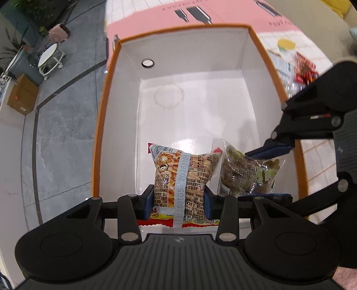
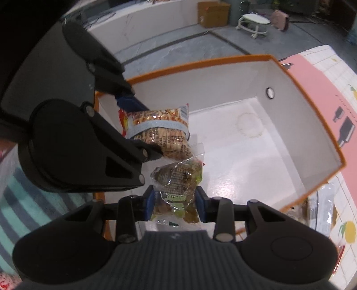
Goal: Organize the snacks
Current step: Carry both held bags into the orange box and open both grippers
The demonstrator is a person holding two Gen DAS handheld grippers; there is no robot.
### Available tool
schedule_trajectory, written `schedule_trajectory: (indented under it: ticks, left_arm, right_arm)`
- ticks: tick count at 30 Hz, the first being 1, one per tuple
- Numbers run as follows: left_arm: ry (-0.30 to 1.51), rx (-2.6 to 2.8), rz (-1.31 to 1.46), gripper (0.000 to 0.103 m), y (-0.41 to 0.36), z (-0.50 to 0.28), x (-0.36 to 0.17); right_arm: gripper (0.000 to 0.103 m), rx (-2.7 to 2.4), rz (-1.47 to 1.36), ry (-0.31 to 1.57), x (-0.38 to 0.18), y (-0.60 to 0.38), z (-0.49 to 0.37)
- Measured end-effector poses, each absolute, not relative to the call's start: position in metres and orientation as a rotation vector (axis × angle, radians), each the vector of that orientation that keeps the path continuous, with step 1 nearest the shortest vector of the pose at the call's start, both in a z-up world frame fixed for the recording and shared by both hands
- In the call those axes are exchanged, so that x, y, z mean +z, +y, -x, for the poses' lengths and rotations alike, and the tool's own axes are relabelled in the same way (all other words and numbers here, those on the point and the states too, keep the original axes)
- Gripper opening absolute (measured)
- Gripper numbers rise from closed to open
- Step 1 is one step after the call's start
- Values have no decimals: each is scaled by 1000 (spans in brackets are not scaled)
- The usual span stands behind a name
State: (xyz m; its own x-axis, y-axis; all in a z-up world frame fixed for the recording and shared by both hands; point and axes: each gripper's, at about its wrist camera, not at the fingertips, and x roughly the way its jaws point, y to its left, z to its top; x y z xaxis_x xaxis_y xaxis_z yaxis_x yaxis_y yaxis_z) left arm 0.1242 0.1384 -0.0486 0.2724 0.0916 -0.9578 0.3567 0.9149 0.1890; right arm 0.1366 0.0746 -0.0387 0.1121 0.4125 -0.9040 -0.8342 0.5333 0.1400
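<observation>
An orange-rimmed box (image 1: 107,107) with white inner walls lies open below both grippers; its floor is bare. My left gripper (image 1: 179,199) is shut on an orange crisp packet (image 1: 180,178) printed with fries, held over the box's near end. Beside it on the right, my right gripper (image 2: 175,206) is shut on a clear wrapped snack (image 2: 178,178) with brown and green contents. The two packets touch side by side. In the right wrist view the crisp packet (image 2: 160,131) hangs just beyond the clear one, inside the box (image 2: 312,93).
A pink carton (image 1: 223,13) lies beyond the box on the tiled tablecloth. Several other snacks, red and yellow packets (image 1: 303,69), sit right of the box. More wrapped snacks (image 2: 321,214) lie by the box's corner. Grey floor with a cardboard box (image 1: 22,96) lies left.
</observation>
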Motion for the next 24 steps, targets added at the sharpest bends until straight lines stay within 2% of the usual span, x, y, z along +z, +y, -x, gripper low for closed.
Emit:
schedule_trajectory:
  ticks: [16,22,24]
  left_arm:
    - [1394,-209,-396,49,146,-140,-62]
    - [1409,-196,-420,57,142,-140,-67]
    - [1400,-189,-411,67,141,-142,-63]
  right_arm:
    - [37,969,536,1200,-85,91,-159]
    - [44,976,526,1184,-78,88,-151]
    - [49,974,521,1168,-73,86,-147]
